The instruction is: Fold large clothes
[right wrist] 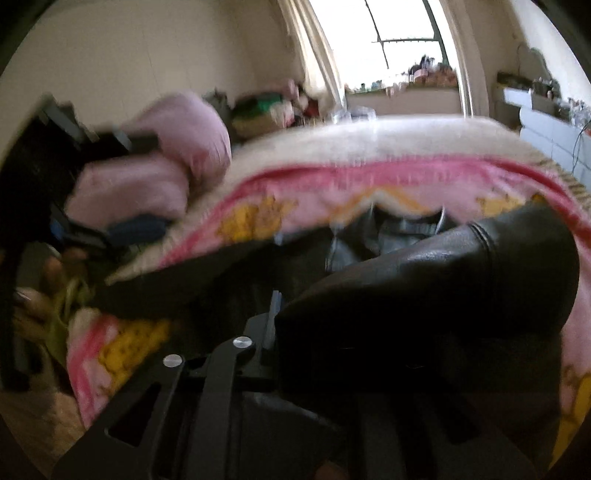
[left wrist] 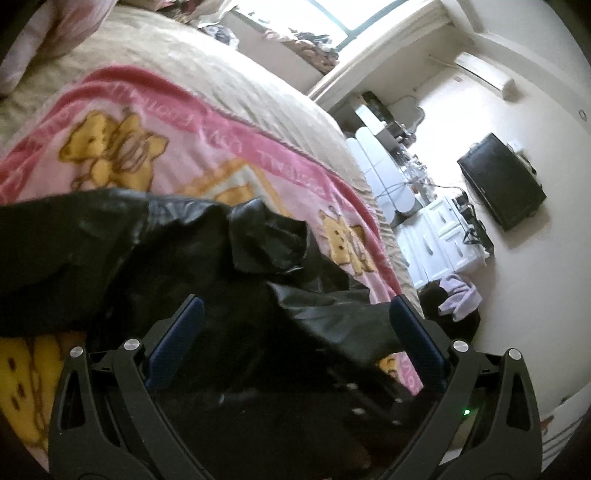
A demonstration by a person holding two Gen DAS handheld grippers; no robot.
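Home bedroom. Bed (left wrist: 258,85) with beige cover ahead of the left gripper, pink bear-print blanket (left wrist: 155,122) spread over it, pink pillows (right wrist: 173,155) at its far left. Beyond the bed, a bright window (left wrist: 332,14) with a cluttered sill. To the right: white drawer cabinet (left wrist: 439,236), wall-mounted television (left wrist: 502,181), air conditioner (left wrist: 484,70) high on the wall.

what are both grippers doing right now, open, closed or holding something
left gripper: open, over the black leather jacket, not gripping it.
right gripper: cannot be told; the jacket's sleeve covers it.
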